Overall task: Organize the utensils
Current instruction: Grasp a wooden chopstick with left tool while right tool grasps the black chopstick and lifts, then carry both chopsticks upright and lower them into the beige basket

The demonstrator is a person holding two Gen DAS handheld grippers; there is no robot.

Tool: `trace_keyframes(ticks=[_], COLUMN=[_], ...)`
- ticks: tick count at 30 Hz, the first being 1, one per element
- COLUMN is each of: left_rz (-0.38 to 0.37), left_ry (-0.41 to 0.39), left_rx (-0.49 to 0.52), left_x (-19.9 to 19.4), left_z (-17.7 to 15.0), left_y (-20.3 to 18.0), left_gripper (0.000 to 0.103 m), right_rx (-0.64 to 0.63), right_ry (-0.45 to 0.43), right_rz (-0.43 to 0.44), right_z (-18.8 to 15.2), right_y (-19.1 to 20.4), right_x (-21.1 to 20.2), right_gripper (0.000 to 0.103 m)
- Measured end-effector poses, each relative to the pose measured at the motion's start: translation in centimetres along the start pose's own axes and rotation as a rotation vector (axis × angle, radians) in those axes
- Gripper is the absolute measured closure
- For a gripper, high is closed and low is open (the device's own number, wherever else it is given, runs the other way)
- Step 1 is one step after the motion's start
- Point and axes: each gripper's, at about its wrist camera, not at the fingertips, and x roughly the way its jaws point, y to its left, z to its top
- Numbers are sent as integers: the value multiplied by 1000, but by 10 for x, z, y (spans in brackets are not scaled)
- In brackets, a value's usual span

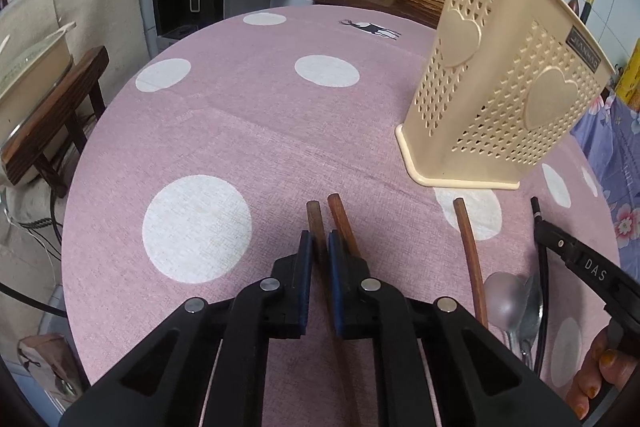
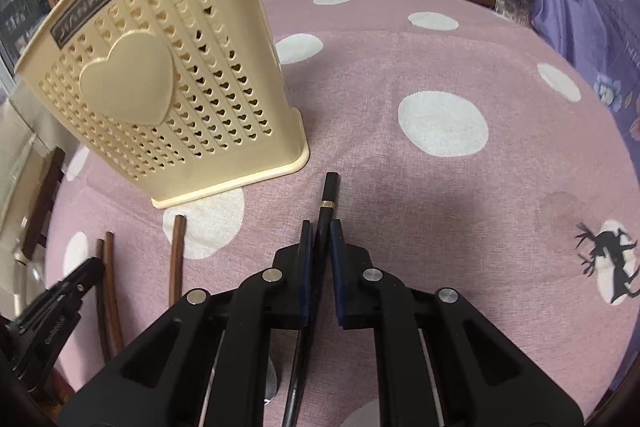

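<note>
1. Utensils lie scattered on the pink dotted tablecloth (image 1: 240,131): brown wooden chopsticks, a black chopstick and metal spoons (image 1: 505,297), all in front of the cream perforated holder (image 1: 508,87) standing upright on the cloth.
2. The left gripper (image 1: 320,247) has its blue pads closed around one wooden chopstick (image 1: 314,217) near its blunt end; a second brown chopstick (image 1: 340,215) runs just beside the right pad, outside the pinch as far as I can tell.
3. A third wooden chopstick (image 1: 470,251) lies apart to the right, its tip close to the holder's base, with the spoons just beyond it.
4. The right gripper (image 2: 322,251) pinches the black chopstick (image 2: 328,195) a little behind its gold band, and the thick end pokes forward toward the holder (image 2: 160,87).
5. Handling, as a judgement: the chopsticks are light, stiff and thin, so they probably pivot in a narrow pinch; gripping near the thick end leaves a long free tail that may swing.
6. The black one looks lacquered and likely slicker than the wood.
7. The spoons seem smooth and lie flat, so the handle is probably the better place to grip than the bowl.
8. The holder looks light and could tip or slide if a stick knocks its rim.
</note>
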Motion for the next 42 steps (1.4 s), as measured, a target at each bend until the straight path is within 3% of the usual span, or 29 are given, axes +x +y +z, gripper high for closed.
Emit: trace_keyframes(ticks=[6, 13, 20, 28, 42], left_rz=[-54, -119, -174, -200, -243], left_ry=[-25, -144, -274, -396, -433], left_rx=[-45, -70, -54, -32, -22], left_x=[-7, -46, -99, -149, -168], left_z=[6, 22, 34, 40, 51], left_y=[6, 8, 11, 22, 22], left_gripper=[94, 95, 95, 95, 95], right_rx=[42, 54, -25, -101, -165], right_ry=[-56, -144, -258, -305, -317], right_rz=[88, 189, 293, 385, 437], right_z=[4, 18, 22, 27, 37], right_y=[-11, -19, -14, -16, 4], right_x=[-21, -67, -136, -183, -205], right_gripper=[95, 95, 95, 95, 95])
